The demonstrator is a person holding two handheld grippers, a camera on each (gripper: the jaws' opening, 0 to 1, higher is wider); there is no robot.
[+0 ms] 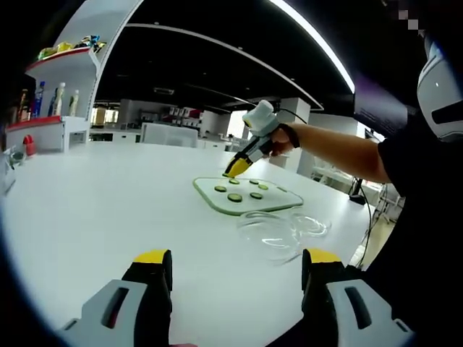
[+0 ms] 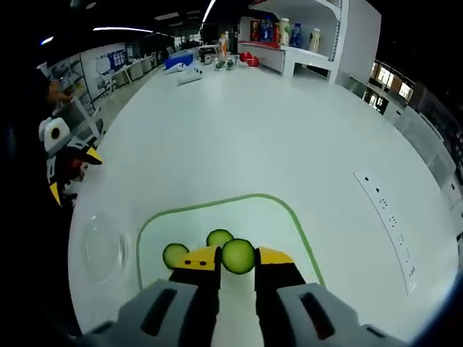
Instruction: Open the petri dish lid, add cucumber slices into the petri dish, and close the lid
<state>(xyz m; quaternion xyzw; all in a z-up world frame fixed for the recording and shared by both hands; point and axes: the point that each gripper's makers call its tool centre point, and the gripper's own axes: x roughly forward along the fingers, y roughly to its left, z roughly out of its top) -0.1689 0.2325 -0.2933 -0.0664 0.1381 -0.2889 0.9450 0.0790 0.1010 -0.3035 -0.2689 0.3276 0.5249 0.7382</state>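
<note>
White table under dark ceiling

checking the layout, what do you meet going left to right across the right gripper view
left claw → clear petri dish → cutting board → cucumber slice on the board → cucumber slice in the right claw → white strip on the table

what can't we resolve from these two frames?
- Right gripper view: whether the jaws pinch the cucumber slice or only hover over it; the slice hides the gap.
- Left gripper view: petri dish and lid are clear glass, edges blur together.
- Shelf bottles: too small to read.
</note>
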